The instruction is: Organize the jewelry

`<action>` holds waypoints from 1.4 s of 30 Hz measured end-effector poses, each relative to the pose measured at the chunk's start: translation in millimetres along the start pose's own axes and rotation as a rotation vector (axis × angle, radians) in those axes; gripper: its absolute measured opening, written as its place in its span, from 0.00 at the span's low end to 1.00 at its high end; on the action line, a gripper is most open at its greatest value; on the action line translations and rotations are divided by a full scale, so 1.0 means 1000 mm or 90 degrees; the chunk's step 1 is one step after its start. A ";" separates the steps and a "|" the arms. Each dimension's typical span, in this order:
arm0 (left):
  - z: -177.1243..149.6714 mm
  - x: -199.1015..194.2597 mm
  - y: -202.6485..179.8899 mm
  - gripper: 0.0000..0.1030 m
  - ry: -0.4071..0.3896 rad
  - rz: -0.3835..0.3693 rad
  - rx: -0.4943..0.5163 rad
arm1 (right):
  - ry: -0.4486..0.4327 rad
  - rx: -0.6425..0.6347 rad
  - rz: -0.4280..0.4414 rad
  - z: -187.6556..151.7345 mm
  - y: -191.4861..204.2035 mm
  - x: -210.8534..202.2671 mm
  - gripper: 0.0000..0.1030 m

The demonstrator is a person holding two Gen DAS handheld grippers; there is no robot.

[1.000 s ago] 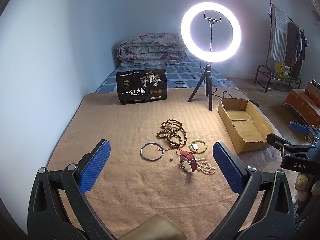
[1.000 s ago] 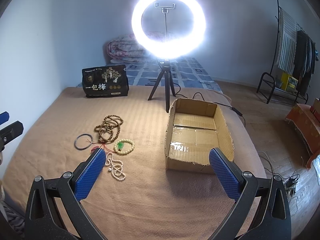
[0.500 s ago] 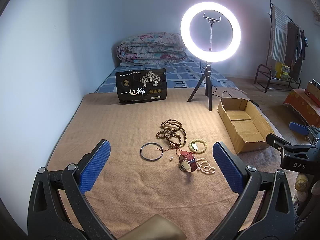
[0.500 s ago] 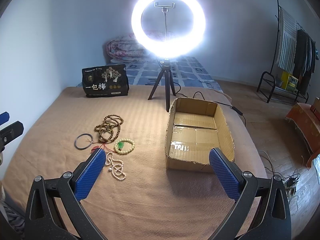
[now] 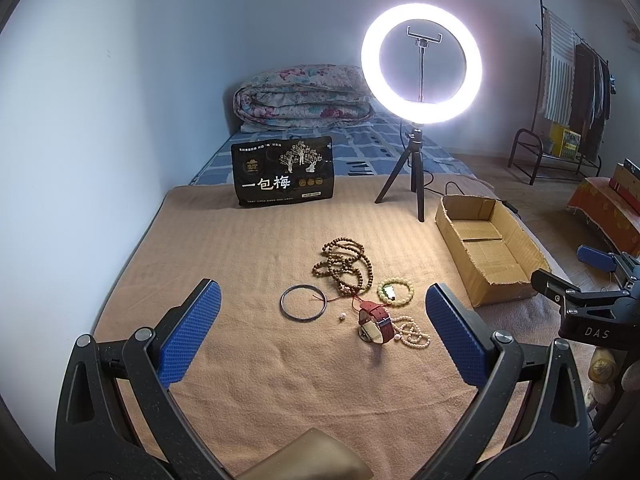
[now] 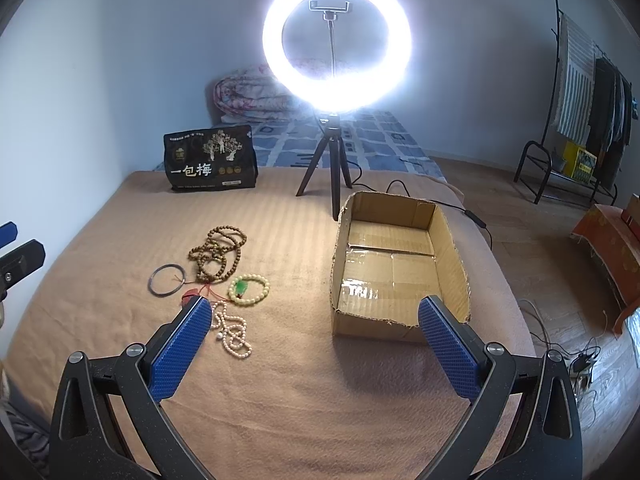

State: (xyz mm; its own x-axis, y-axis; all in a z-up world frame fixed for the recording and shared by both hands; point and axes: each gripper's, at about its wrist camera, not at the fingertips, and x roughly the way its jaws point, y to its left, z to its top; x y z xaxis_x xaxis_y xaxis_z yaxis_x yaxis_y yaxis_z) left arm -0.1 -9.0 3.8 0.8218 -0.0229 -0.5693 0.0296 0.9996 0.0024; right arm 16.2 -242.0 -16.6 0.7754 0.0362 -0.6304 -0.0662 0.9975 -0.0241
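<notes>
Both grippers, left gripper (image 5: 320, 336) and right gripper (image 6: 316, 346), hung over the bed with fingers spread wide, holding nothing; jewelry pile (image 5: 352, 292) sat on the blanket (image 5: 248, 248) beside the empty cardboard box (image 6: 452, 248)

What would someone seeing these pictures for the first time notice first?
The glowing ring light on its tripod dominates, standing at the far side of the tan blanket. Next comes the heap of jewelry: the wooden bead strand and the red-strapped watch, left of an open cardboard box.
</notes>
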 end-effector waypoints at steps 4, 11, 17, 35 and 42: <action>0.000 0.000 0.000 1.00 0.000 0.000 0.001 | 0.001 -0.001 0.001 0.001 0.000 0.001 1.00; 0.000 0.000 0.000 1.00 0.000 0.000 0.001 | 0.006 -0.001 0.002 -0.001 0.000 0.003 1.00; -0.004 0.001 -0.006 1.00 0.005 -0.002 0.001 | 0.008 -0.003 0.002 -0.002 0.001 0.004 1.00; -0.012 0.032 0.041 1.00 0.076 0.031 -0.046 | 0.043 -0.025 0.044 -0.002 0.012 0.016 1.00; -0.006 0.049 0.059 1.00 0.102 0.024 -0.067 | 0.058 -0.040 0.075 -0.001 0.025 0.027 1.00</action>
State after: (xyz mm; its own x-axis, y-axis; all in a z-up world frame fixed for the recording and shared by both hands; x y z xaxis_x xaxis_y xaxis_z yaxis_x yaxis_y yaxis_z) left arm 38.1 49.2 -28.7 0.7198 0.0089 -0.6941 -0.0656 0.9963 -0.0553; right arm 34.6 -215.8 -34.5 0.7001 0.1447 -0.6992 -0.1953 0.9807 0.0074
